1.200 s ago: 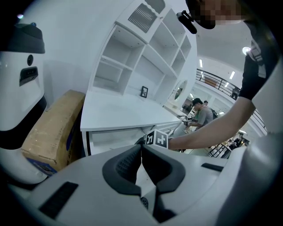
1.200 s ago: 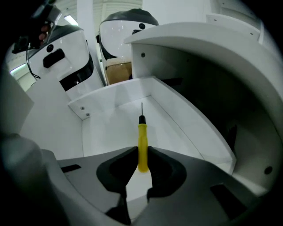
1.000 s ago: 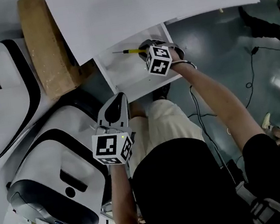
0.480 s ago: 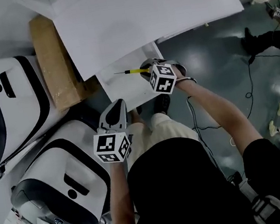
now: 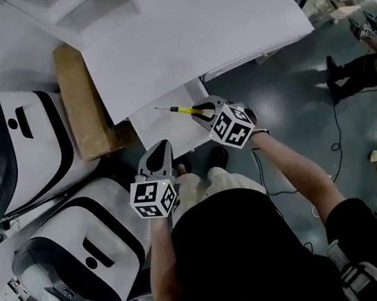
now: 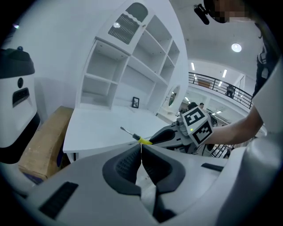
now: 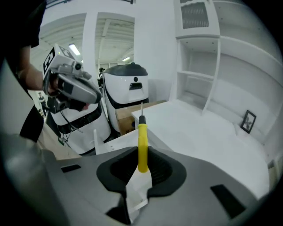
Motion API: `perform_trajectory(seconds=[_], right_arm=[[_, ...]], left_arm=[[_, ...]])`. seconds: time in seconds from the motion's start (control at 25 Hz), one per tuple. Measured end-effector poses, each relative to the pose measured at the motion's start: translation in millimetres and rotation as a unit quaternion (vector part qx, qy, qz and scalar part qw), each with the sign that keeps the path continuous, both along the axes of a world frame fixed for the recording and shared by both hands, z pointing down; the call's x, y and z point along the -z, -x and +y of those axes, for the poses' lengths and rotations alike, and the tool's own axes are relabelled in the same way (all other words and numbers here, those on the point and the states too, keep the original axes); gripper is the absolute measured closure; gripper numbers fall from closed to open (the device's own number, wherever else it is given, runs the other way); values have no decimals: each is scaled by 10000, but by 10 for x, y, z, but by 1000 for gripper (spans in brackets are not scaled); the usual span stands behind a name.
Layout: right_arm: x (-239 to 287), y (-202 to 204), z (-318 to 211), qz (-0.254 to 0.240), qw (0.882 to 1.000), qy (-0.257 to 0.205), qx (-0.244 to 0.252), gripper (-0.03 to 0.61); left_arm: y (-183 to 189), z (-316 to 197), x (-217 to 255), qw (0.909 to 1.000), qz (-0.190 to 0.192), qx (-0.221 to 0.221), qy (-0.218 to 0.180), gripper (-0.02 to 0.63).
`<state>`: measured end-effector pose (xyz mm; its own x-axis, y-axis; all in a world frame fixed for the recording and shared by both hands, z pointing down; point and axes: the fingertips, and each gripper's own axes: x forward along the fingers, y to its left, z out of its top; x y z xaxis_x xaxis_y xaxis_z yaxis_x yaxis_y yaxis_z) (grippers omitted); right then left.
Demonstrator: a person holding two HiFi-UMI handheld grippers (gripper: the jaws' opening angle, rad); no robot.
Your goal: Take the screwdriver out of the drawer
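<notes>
A screwdriver (image 5: 181, 109) with a yellow handle and a thin metal shaft is held over the open white drawer (image 5: 160, 128), its shaft pointing left. My right gripper (image 5: 201, 109) is shut on the yellow handle (image 7: 142, 145), and the shaft sticks out past the pads toward the desk. My left gripper (image 5: 161, 147) is shut with nothing in it, in front of the drawer's near edge. In the left gripper view its pads (image 6: 128, 164) meet, and the screwdriver (image 6: 138, 139) shows beyond them in the right gripper (image 6: 154, 139).
The drawer hangs under a white desk top (image 5: 178, 35) that carries a white shelf unit (image 6: 128, 66). A cardboard box (image 5: 83, 102) stands left of the drawer, next to two white-and-black machines (image 5: 13, 151) (image 5: 78, 254). Cables (image 5: 336, 131) lie on the dark floor.
My right gripper has lifted the screwdriver up from the drawer toward the head camera. The left gripper has also risen a little. Both stay shut.
</notes>
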<state>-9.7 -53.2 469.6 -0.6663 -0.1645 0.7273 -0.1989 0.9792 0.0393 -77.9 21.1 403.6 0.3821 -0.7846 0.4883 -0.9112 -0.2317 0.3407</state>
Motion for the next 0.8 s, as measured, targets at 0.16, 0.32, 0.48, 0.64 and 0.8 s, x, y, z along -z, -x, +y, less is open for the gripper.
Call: perform_trajectory(seconds=[0.16,0.32,0.48,0.64,0.8], right_arm=[[361,-197,40,-526,9977,32,-432,493],[703,-435,34,-1088,9896,42,-935,494],[1006,-779,128,-1392,9811,-14,-1346,494],[1300,-1064,168,-1926,9646,-27,-1800,493],[1549,-1364,147,-2395,9455,-65,-2204,492]], left_arm=[[-149,-2,117,9999,-14,60,-144,589],[-299,-64,266,9993,-42,60,-375,589],[-533,-52,425,9987,-40,-11,-503,589],[-701,-74,625,9973,-61,-91,-722,589],[-865,-149,832,9951,-68,-189,-971,589]])
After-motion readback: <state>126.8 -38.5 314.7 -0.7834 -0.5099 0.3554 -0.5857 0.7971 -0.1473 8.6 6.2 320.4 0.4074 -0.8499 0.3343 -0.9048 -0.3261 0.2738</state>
